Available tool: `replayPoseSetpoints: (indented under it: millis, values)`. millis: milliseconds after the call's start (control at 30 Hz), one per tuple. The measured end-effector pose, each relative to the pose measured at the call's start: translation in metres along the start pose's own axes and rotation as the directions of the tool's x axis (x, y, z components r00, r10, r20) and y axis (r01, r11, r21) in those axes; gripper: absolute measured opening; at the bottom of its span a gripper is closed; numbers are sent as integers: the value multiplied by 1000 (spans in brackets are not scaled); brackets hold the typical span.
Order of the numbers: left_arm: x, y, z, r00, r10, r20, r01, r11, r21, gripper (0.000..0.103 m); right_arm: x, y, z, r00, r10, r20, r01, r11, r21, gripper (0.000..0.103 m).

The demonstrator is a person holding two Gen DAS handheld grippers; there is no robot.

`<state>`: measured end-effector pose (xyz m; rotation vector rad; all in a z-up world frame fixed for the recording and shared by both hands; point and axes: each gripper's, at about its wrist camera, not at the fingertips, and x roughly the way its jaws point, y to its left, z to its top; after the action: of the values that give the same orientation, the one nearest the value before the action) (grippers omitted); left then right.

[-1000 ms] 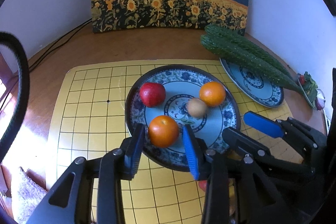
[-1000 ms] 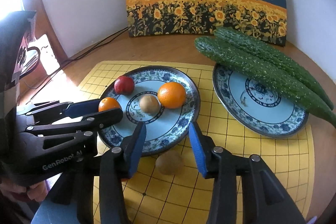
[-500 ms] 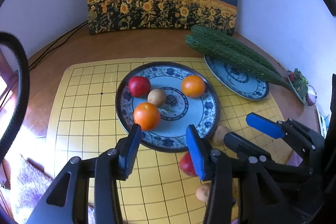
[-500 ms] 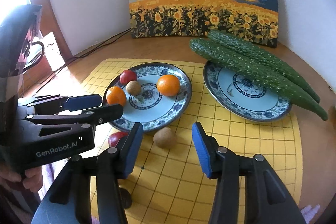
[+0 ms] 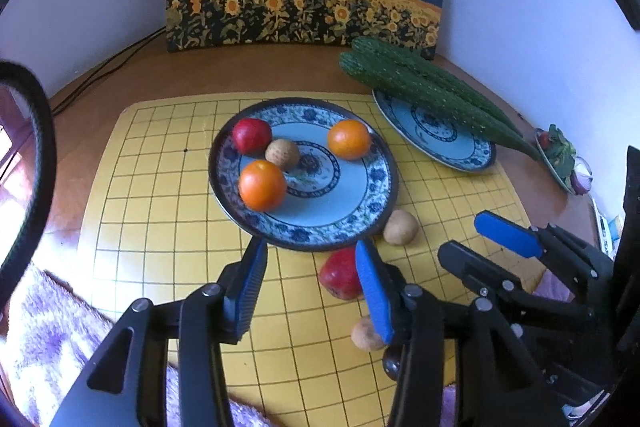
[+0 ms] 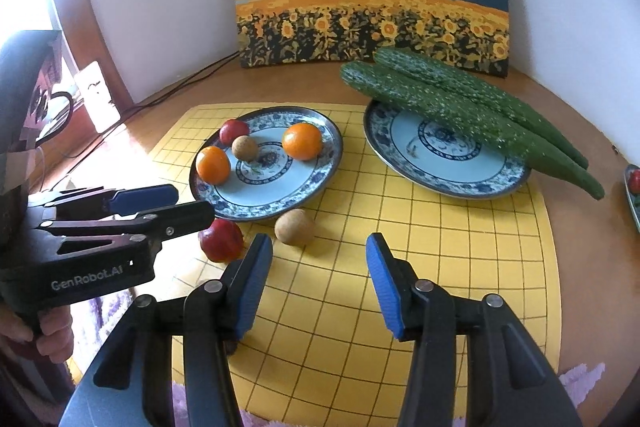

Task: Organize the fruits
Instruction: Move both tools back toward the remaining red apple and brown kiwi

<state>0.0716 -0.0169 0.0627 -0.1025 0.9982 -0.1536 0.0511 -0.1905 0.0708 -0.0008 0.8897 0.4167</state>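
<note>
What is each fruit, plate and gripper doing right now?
Left gripper: jaws open, empty.
Right gripper: jaws open, empty.
Fruit plate: holds four fruits.
Red apple: loose on mat.
Brown fruit: loose on mat.
Cucumbers: lying across second plate.

red fruit on mat (image 5: 340, 277): right side hidden behind the left gripper's (image 5: 310, 285) blue pad at 3 o'clock.
brown fruit near mat edge (image 5: 365, 335): partly covered by the same finger.
dark round object (image 5: 391, 367): mostly hidden under the gripper, kind unclear.
small dish (image 6: 633, 189): cut by the frame edge at 3 o'clock.
cucumbers (image 6: 460, 107): cover the far rim of the right plate (image 6: 440, 171).
</note>
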Motion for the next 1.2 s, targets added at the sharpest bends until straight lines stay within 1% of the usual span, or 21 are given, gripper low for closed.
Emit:
replayPoseSetpoints:
  millis: [400,833,1067,1200]
  values:
    - [9,-20,-10,999,-13,-35,14,999,34,49,-1,-13,-11,1000,-5,-8,5,999,36,50]
    - [22,-26,-12,999,11,-47,-9,999,44,49,-2,-25,-18,1000,-2,-7,3,998,69,50]
    - [26,-26,-14,999,8,-48,-5,999,49,49,0,-26,-19,1000,-1,-12,2,997,73,50]
    - [27,-27,-15,999,12,-42,-10,998,59,35,0,-25,-19,1000,-2,-13,3,997,72,50]
